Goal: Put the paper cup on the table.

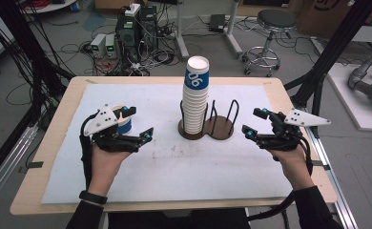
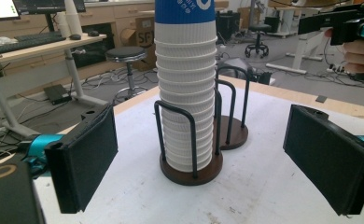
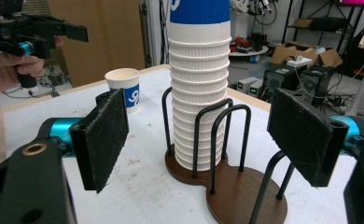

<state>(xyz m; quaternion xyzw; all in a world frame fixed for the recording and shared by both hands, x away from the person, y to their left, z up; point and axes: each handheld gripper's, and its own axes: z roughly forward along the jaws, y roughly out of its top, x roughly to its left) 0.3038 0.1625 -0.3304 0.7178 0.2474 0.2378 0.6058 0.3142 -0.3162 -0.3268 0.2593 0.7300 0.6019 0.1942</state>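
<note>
A tall stack of white ribbed paper cups, the top one banded blue, stands in the left slot of a brown two-slot wire holder at the table's middle; the right slot is empty. A single blue-and-white cup stands upright on the white mat, left of the holder. My left gripper is open right beside that cup and faces the stack between its wide-apart jaws. My right gripper is open, just right of the holder, holding nothing. In its view the stack and the single cup show.
A white mat covers most of the wooden table. On the floor beyond are computers and cables and a stool. Black frame posts rise at both sides of the table.
</note>
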